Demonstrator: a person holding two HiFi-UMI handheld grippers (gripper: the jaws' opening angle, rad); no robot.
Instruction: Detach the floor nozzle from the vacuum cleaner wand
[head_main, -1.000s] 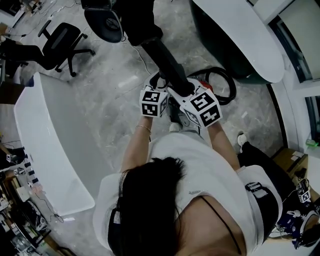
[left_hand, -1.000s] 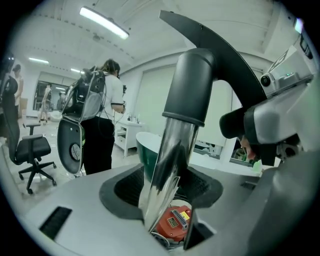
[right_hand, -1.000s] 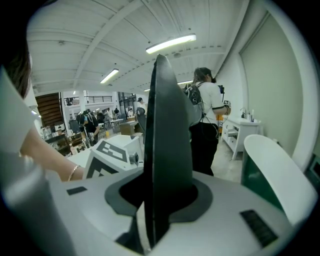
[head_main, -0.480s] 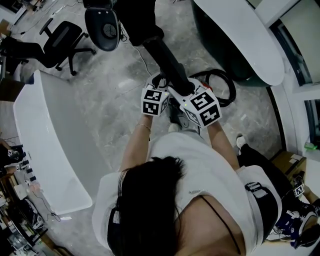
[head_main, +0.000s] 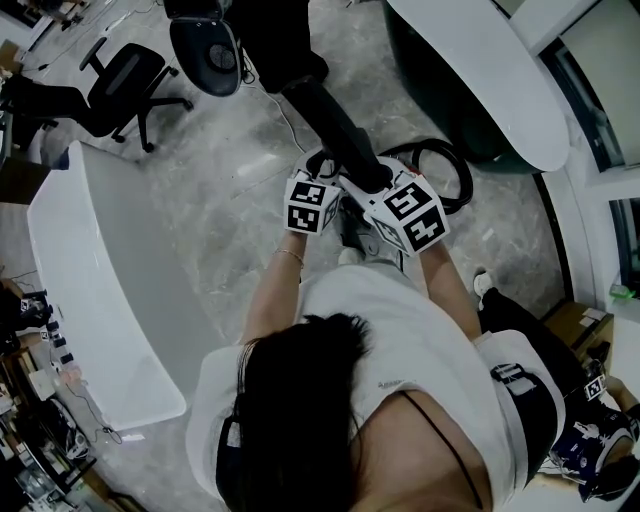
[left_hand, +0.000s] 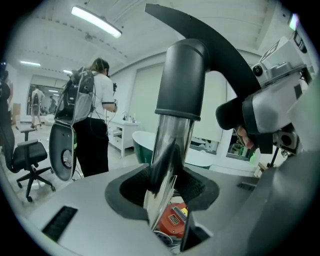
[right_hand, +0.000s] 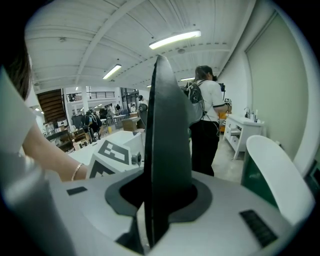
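Observation:
The vacuum's chrome wand (left_hand: 167, 150) runs up into a black sleeve (left_hand: 182, 75) that continues as a curved black handle (right_hand: 167, 130). In the head view this black part (head_main: 335, 125) rises from between the two marker cubes. My left gripper (left_hand: 165, 200) has just been closing and its pads now press on the chrome tube. My right gripper (right_hand: 157, 200) is shut on the black handle, close beside the left one. The wand's lower end is hidden under the grippers, and I cannot pick out the floor nozzle. The red vacuum body (left_hand: 172, 220) lies below.
A black hose loop (head_main: 455, 165) lies on the floor by the red body. A white curved table (head_main: 100, 280) stands left and an office chair (head_main: 120, 85) far left. Another white table (head_main: 480, 70) is upper right. A person with a backpack (left_hand: 92, 110) stands beside a dark oval piece (head_main: 205, 55).
The dark oval piece at the top of the head view has swung a little and now shows a round face. Both grippers stay where they were on the wand.

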